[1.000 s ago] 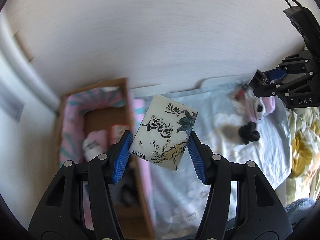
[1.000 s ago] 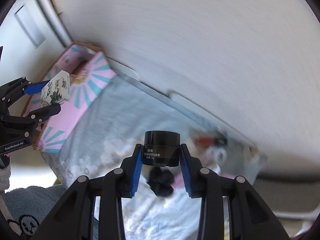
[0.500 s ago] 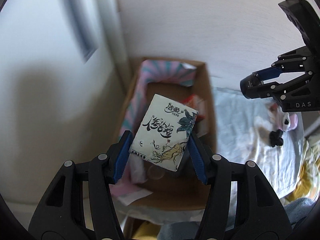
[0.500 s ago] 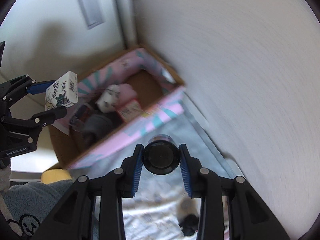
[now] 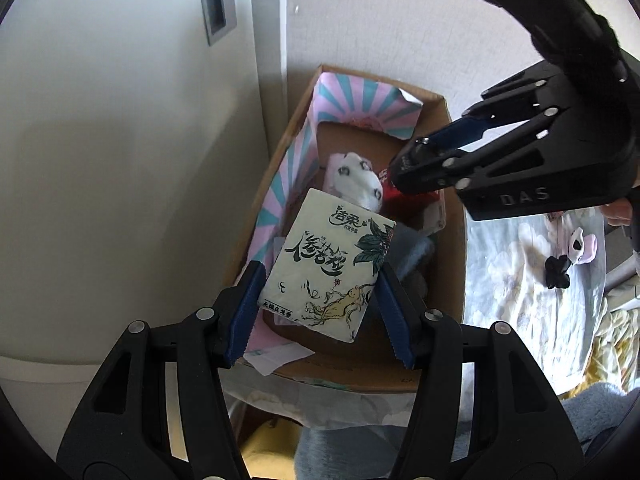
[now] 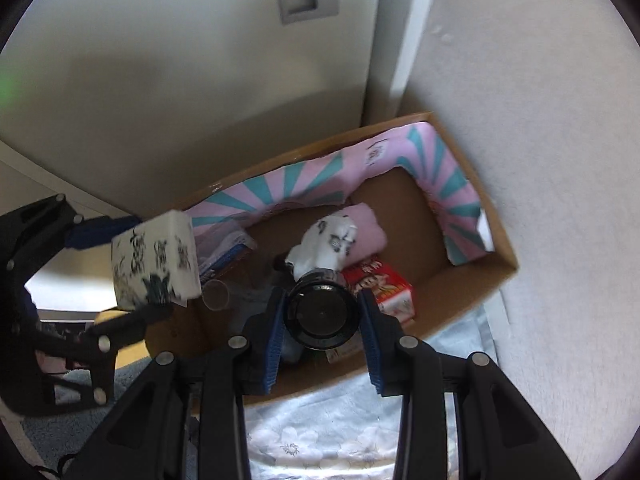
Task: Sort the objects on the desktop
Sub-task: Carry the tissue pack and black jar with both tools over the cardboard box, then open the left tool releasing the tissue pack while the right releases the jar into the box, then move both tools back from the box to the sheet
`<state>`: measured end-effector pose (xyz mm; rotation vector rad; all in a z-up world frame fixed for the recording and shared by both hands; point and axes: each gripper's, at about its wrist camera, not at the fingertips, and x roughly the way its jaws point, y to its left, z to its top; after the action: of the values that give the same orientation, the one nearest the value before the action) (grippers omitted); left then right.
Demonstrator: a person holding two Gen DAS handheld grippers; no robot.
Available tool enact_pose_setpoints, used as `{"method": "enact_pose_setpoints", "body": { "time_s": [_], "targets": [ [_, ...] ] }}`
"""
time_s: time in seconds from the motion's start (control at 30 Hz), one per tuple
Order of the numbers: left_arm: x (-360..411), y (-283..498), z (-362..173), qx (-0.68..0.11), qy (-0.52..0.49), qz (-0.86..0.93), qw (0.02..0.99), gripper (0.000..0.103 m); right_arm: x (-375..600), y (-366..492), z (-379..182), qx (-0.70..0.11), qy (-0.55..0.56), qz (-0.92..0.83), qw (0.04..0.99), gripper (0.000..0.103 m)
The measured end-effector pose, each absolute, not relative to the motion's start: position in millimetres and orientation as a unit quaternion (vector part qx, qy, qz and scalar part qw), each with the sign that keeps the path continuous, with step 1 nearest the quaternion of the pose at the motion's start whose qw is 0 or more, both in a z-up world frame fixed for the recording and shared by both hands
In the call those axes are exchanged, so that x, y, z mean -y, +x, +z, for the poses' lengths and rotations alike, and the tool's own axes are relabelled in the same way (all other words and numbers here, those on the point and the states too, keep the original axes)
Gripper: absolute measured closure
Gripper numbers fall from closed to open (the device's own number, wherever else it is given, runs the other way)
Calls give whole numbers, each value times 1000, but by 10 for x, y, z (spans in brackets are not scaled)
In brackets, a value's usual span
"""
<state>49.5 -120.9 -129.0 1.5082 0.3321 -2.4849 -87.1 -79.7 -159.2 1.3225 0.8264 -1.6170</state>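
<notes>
Box [image 6: 472, 292] of brown cardboard, lined with pink and teal striped paper, sits below both our grippers, pushed into a corner where two pale walls meet and beside a flowered cloth [image 6: 320, 432] spread over the tabletop. Our left gripper [image 5: 320, 300] has its jaws closed on a tissue pack [image 5: 328, 268], white with black brush lettering and a leaf drawing, held tilted above the near left part of the box. Our right gripper [image 6: 322, 320] has its jaws closed on a jar [image 6: 320, 312], small, round and black, seen end-on and hanging over the middle of the box. Inside the box we can make out a pink and white roll of fabric [image 6: 344, 236], a red carton [image 6: 384, 284] just beside it, and a few darker things we cannot identify. Out on the cloth, well apart from the box, a small black object and a pink and white one [image 5: 580, 246] are left to sort. We judge that we are at the drop-off step, with both things carried over the box and neither released. The next move calls for lowering each gripper a little and opening its jaws so the pack and jar land inside the walls, not on the rim.
</notes>
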Motion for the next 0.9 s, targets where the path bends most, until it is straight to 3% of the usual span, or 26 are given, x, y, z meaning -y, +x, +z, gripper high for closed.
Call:
{"method": "enact_pose_setpoints", "body": {
  "time_s": [0.5, 0.57, 0.6, 0.63, 0.7, 0.77, 0.9],
  "targets": [
    [1289, 377, -1474, -145, 527, -833, 89, 48, 943, -1013, -1815, -336, 558, -623, 433, 70],
    [1280, 331, -1503, -147, 537, -827, 84, 31, 963, -1047, -1833, -325, 566, -619, 438, 70],
    [1268, 324, -1497, -142, 534, -829, 90, 1, 971, -1070, -1848, -316, 572, -615, 442, 69],
    [1256, 329, -1479, -139, 526, -834, 91, 0, 972, -1090, -1854, -309, 576, -615, 441, 63],
    [1246, 341, -1456, -146, 514, -842, 79, 0, 962, -1131, -1831, -301, 573, -627, 434, 17],
    [1249, 324, -1452, -162, 507, -844, 60, 0, 938, -1159, -1765, -296, 557, -644, 433, 1],
    [1250, 294, -1444, -162, 496, -850, 65, 0, 852, -1236, -1661, -284, 550, -664, 420, 1]
  ]
}}
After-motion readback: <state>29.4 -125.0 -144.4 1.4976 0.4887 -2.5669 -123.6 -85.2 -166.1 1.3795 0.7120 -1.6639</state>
